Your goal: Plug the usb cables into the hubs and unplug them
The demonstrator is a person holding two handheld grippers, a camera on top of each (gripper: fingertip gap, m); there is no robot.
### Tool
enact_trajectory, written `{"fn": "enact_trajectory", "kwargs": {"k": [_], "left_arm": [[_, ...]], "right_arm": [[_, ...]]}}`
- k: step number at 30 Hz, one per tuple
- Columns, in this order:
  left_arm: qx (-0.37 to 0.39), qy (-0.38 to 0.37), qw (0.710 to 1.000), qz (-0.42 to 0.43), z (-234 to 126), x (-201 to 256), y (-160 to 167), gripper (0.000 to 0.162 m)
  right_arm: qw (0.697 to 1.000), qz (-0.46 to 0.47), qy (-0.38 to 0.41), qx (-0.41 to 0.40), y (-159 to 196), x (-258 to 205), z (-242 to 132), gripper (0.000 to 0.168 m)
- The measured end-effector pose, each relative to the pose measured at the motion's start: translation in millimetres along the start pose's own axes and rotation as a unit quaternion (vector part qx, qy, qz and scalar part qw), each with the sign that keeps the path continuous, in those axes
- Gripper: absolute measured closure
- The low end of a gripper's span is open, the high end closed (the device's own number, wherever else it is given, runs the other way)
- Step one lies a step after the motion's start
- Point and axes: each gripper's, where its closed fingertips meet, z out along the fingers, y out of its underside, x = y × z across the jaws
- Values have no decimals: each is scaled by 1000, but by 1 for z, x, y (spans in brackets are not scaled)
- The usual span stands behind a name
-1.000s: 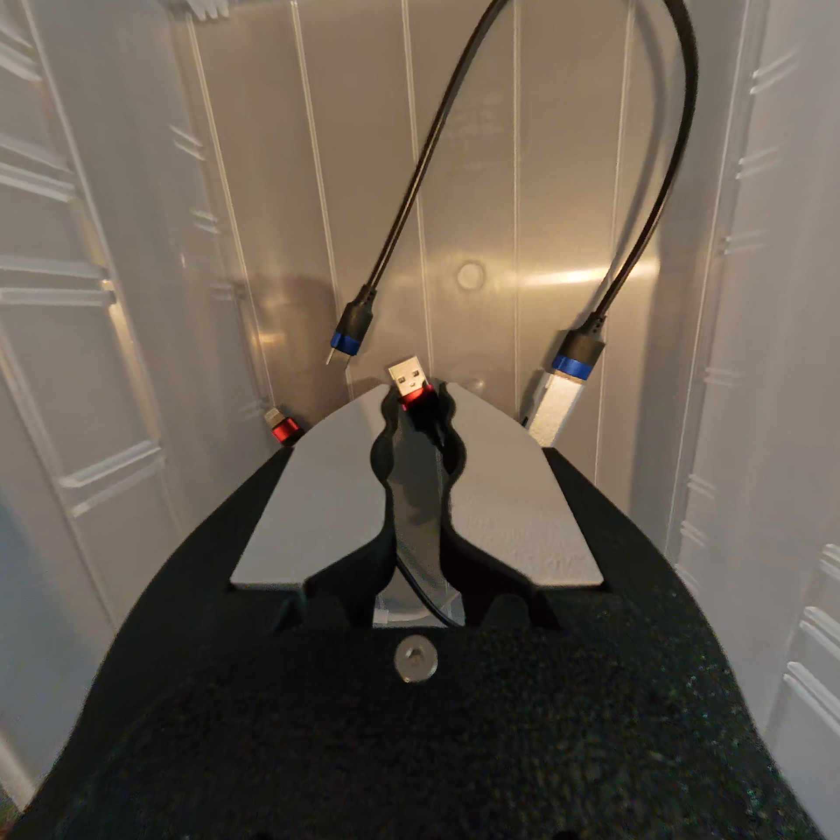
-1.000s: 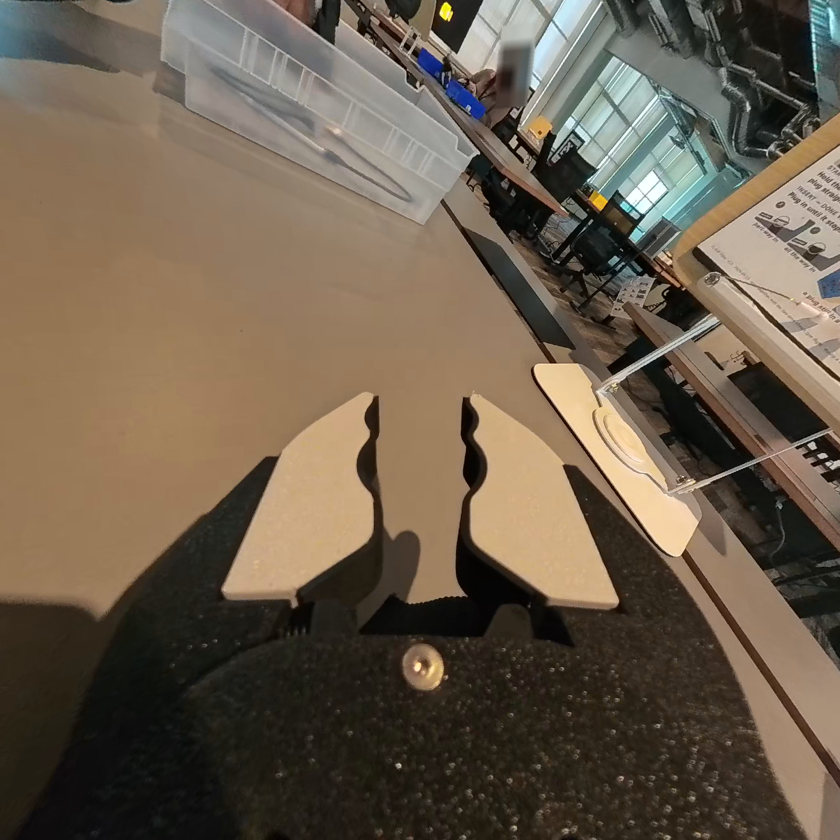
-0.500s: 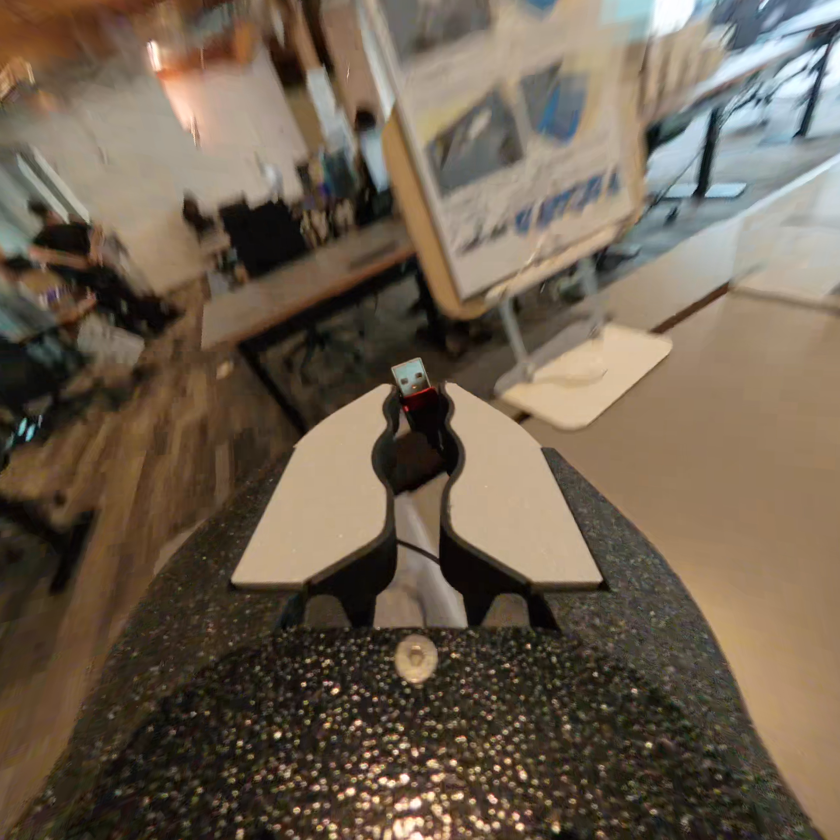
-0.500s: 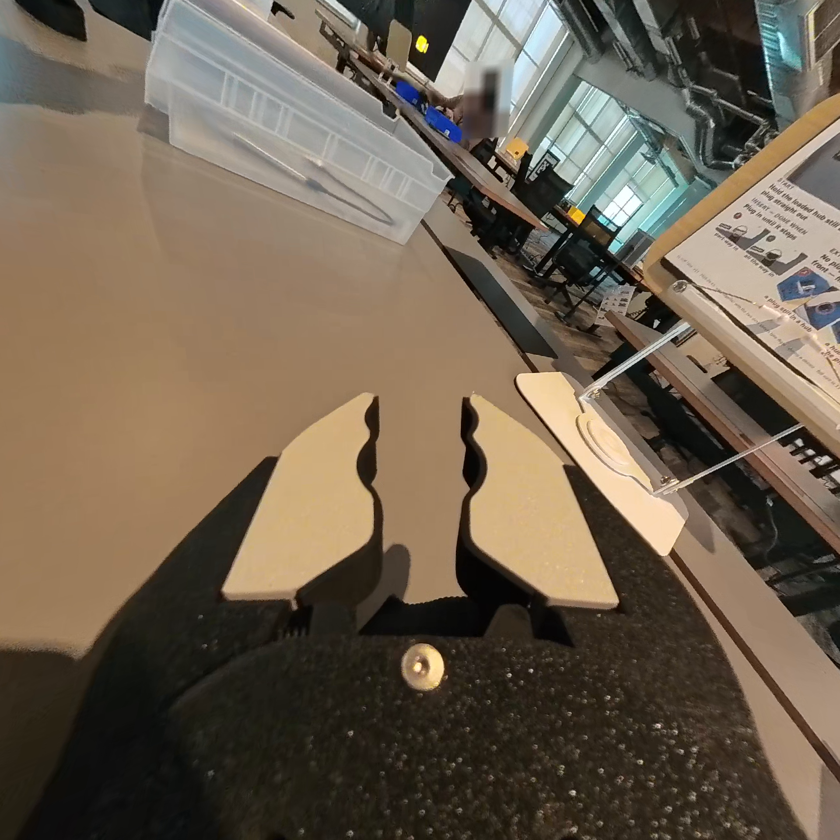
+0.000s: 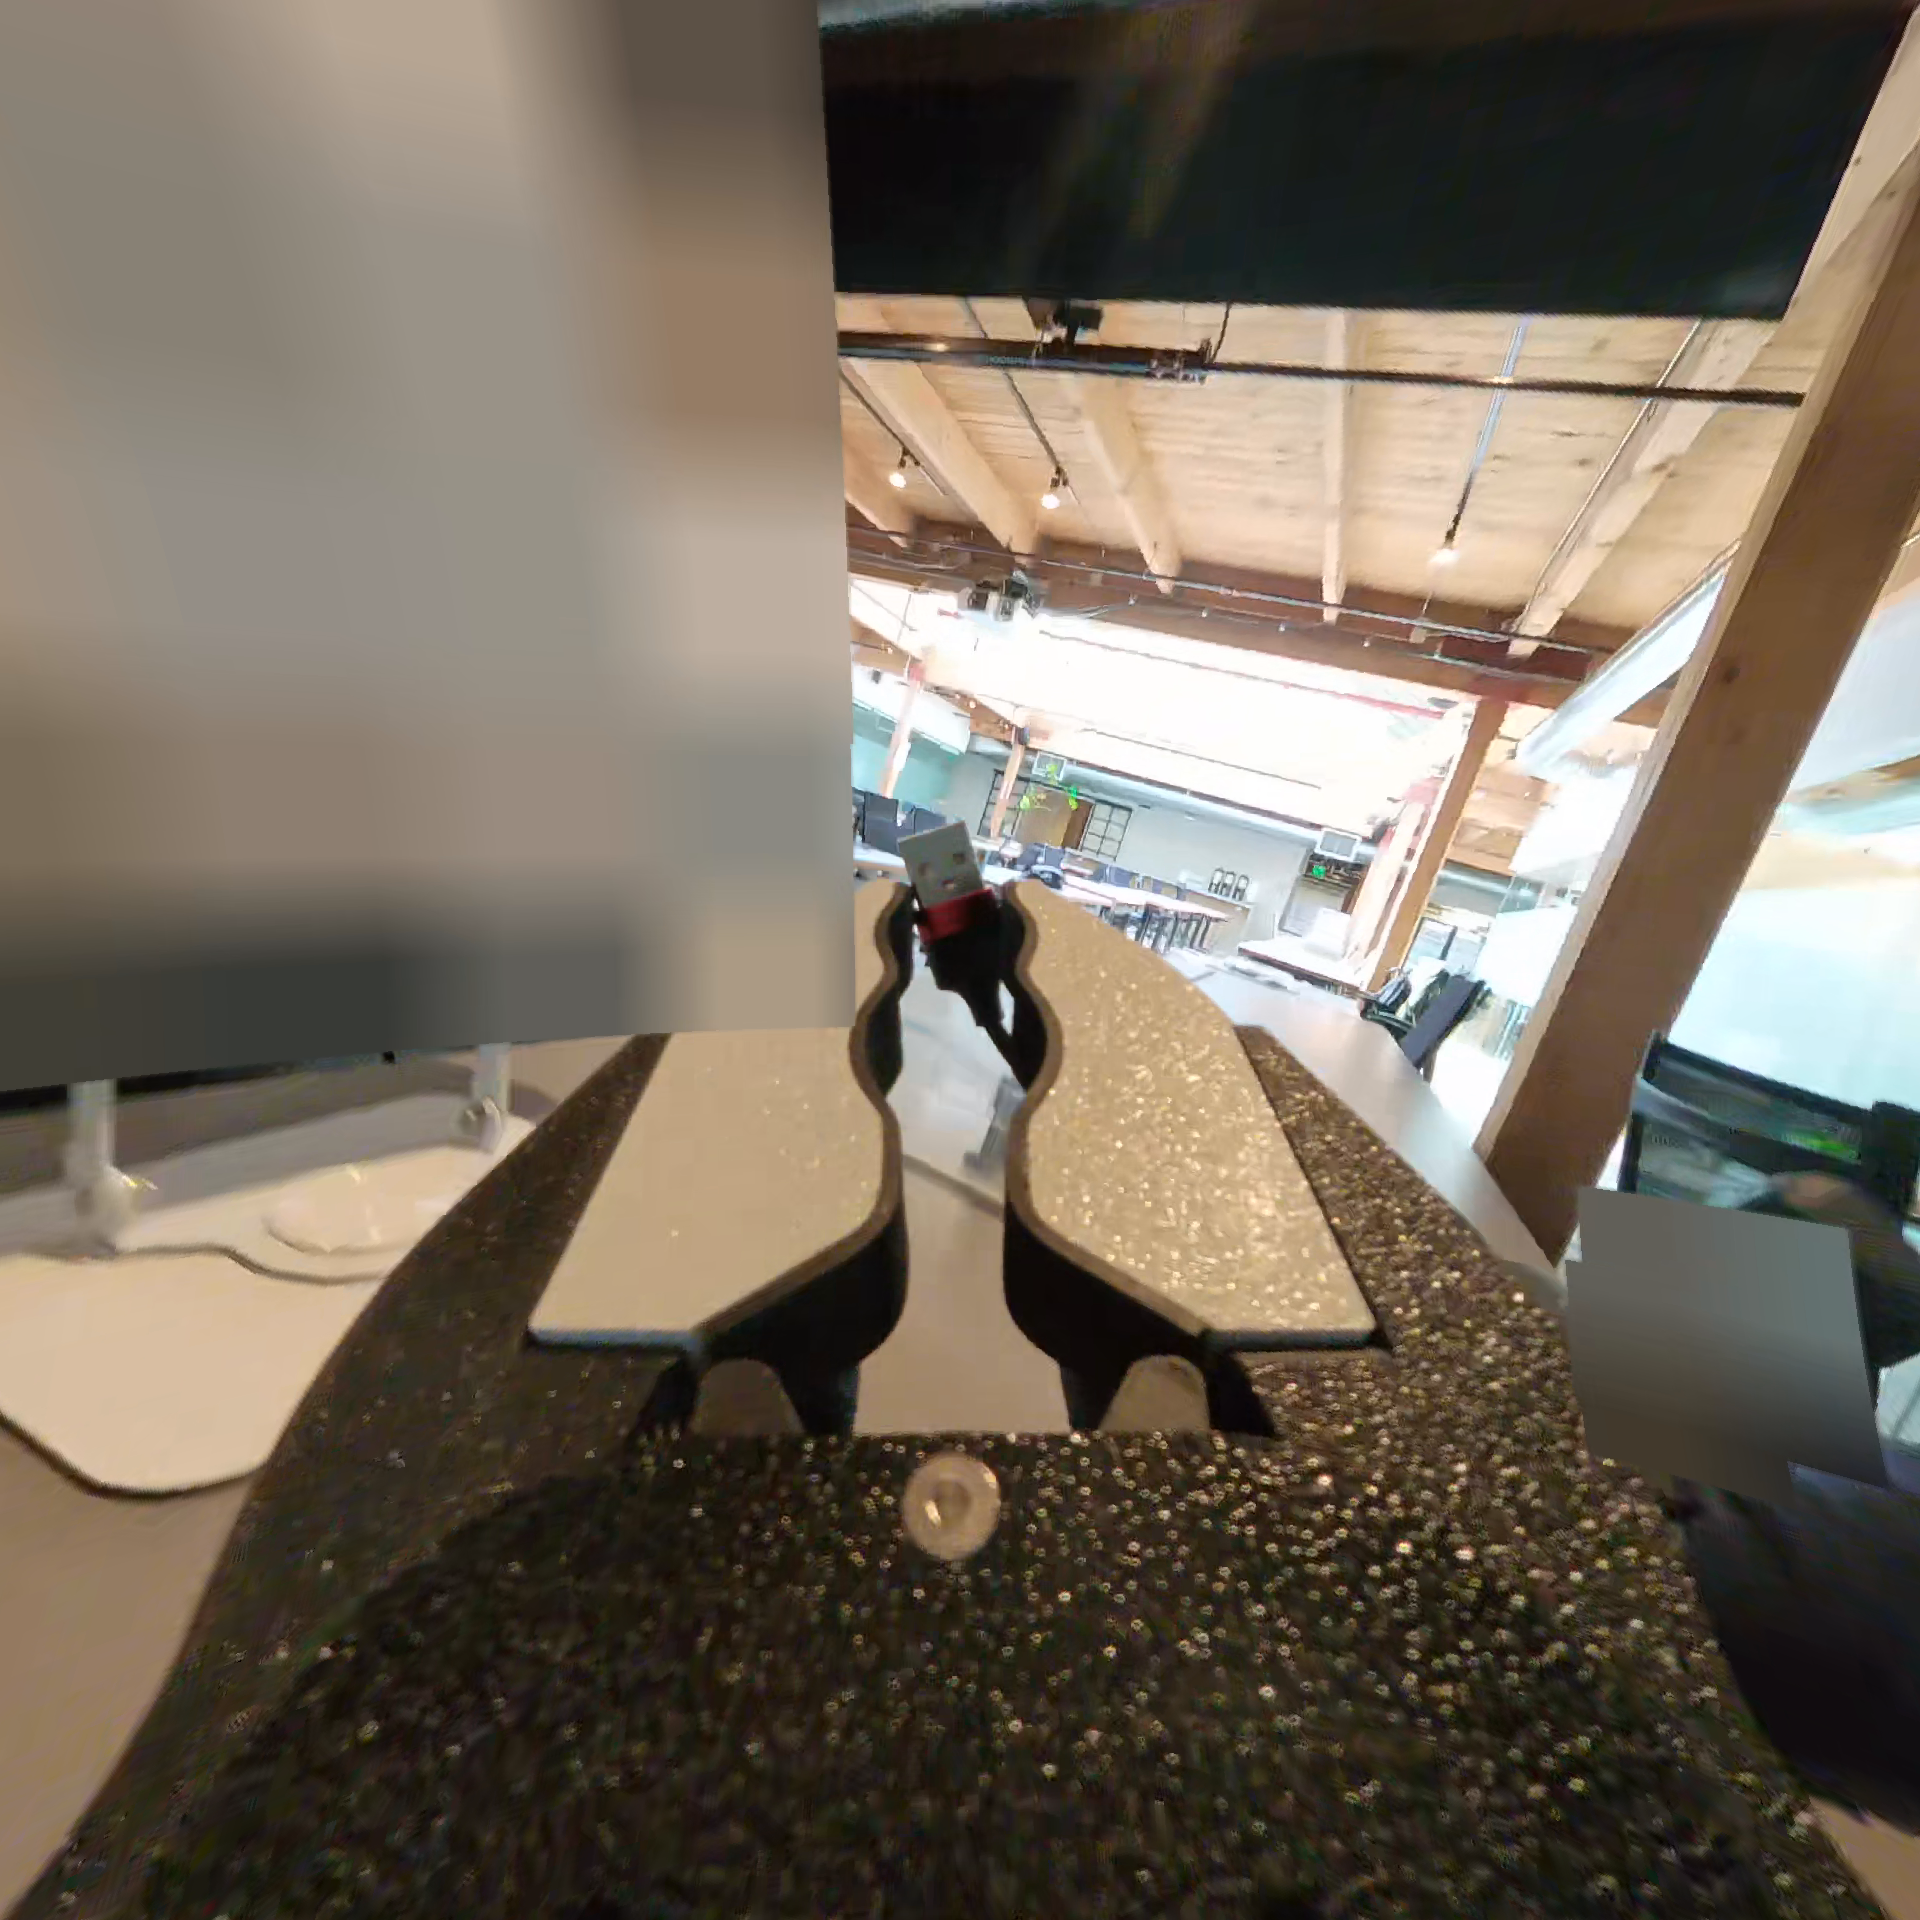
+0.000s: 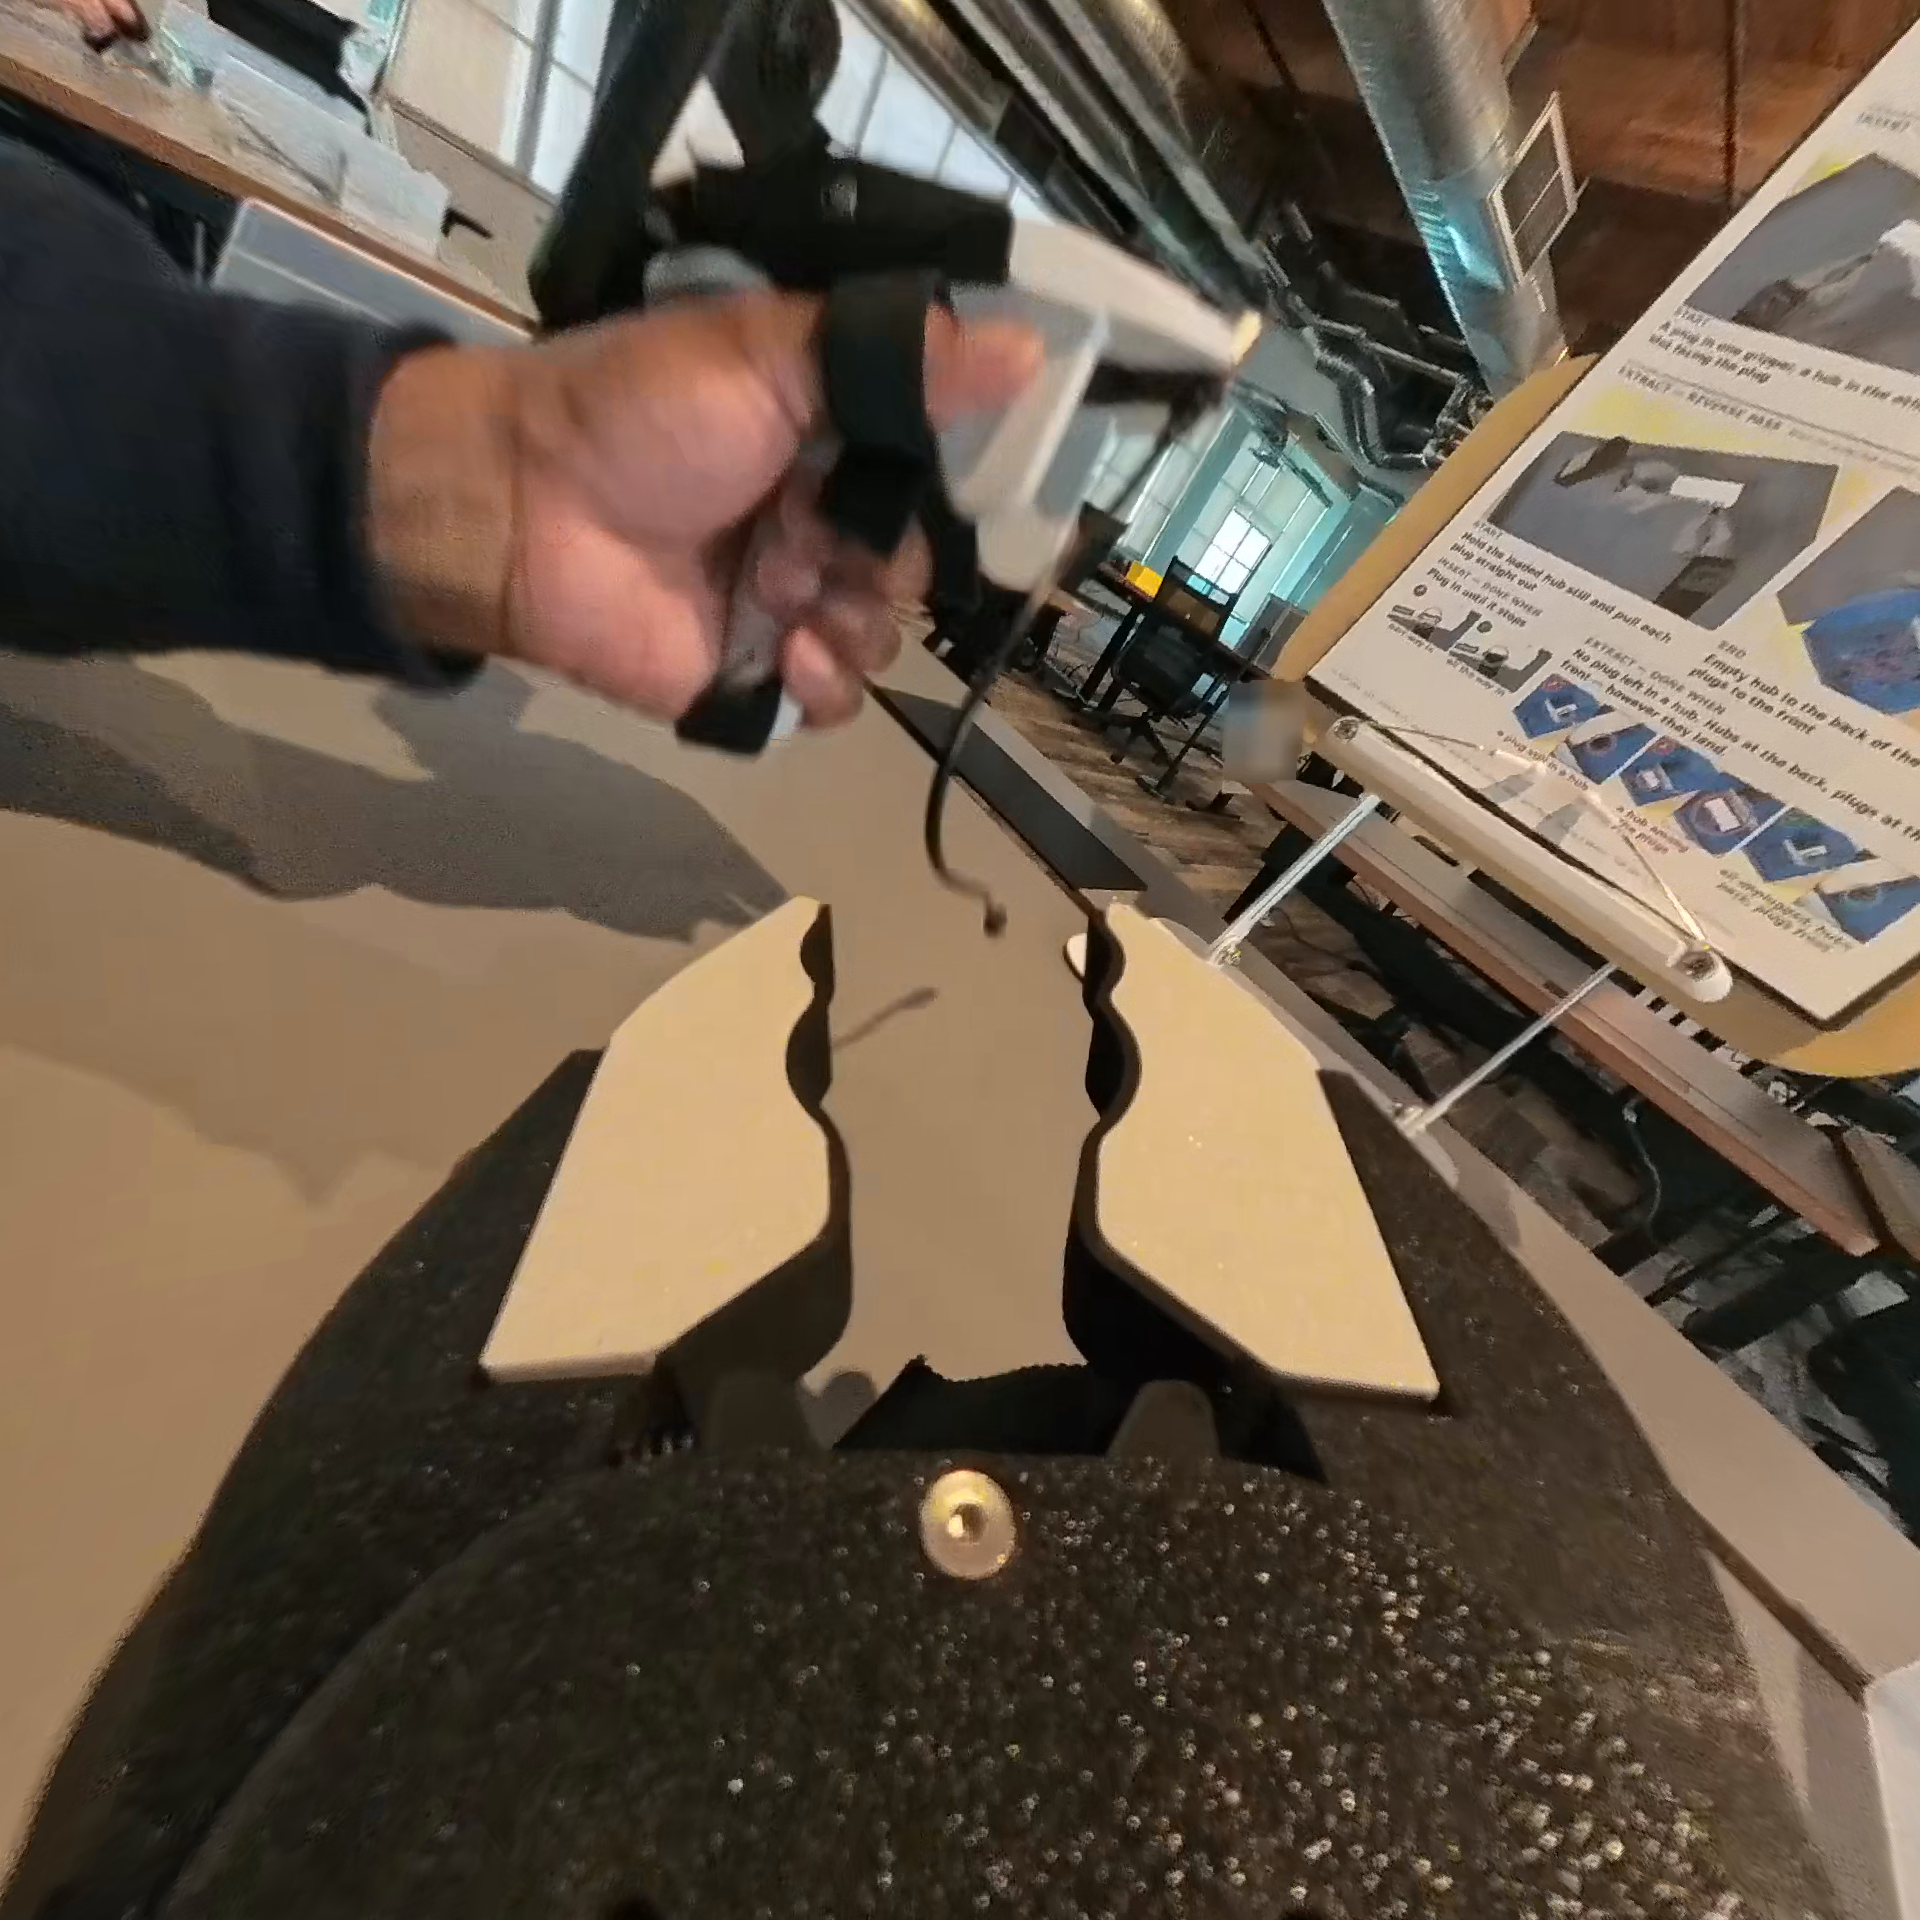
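Note:
My left gripper (image 5: 954, 902) is shut on a short black USB cable with a red collar; its silver USB-A plug (image 5: 940, 865) sticks out past the fingertips, pointing up and away. In the right wrist view the left gripper (image 6: 1049, 447) shows, blurred, held in a person's hand (image 6: 623, 499) above the table, with the black cable (image 6: 951, 800) dangling from it. My right gripper (image 6: 961, 930) is open and empty, low over the brown table (image 6: 260, 1039). No hub shows in either view.
A white stand base (image 5: 156, 1340) lies on the table at the left in the left wrist view. An instruction board on wire legs (image 6: 1621, 644) stands at the table's right edge. A wooden post (image 5: 1714, 779) rises at the right. The left gripper's tips are roughly 15 cm from the right gripper's.
My left gripper has lifted the red-collared cable out of the clear plastic bin and swung up over the table, into the right wrist view. My right gripper has opened wider.

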Motion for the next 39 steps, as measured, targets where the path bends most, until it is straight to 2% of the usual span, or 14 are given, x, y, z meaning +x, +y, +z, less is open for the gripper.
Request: {"fn": "enact_trajectory", "kwargs": {"k": [3, 5, 10, 15, 18, 20, 25, 26, 29, 32, 39], "left_arm": [[-22, -4, 1000, 13, 7, 10, 42, 147], [-27, -10, 999, 18, 9, 17, 58, 147], [-10, -12, 1000, 15, 7, 32, 64, 147], [1, -23, 1000, 9, -1, 37, 62, 147], [9, -25, 1000, 0, -8, 40, 60, 147], [10, -21, 1000, -6, -11, 42, 61, 147], [7, 4, 999, -36, -14, 41, 66, 146], [2, 8, 999, -41, -14, 39, 67, 141], [-31, 16, 998, -52, -11, 34, 76, 112], [-48, 33, 998, -34, -10, 34, 81, 97], [-58, 34, 997, -30, -12, 28, 90, 95]], "right_arm": [[1000, 18, -7, -13, 4, -5, 4, 118], [999, 28, -9, -27, 10, -8, 7, 118], [997, 29, 9, -71, 26, -6, 10, 116], [998, 13, 9, -63, 22, -6, 8, 122], [998, 2, -2, -67, 23, -11, 8, 137], [997, -9, -12, -69, 25, -14, 7, 168], [998, 0, 9, -69, 23, 0, 3, 168], [998, 8, 18, -65, 22, 7, 1, 168], [997, 31, 48, -51, 21, 31, -7, 168], [995, 46, 76, -42, 22, 55, -17, 168], [991, 38, 132, -9, 7, 97, -41, 168]]}}
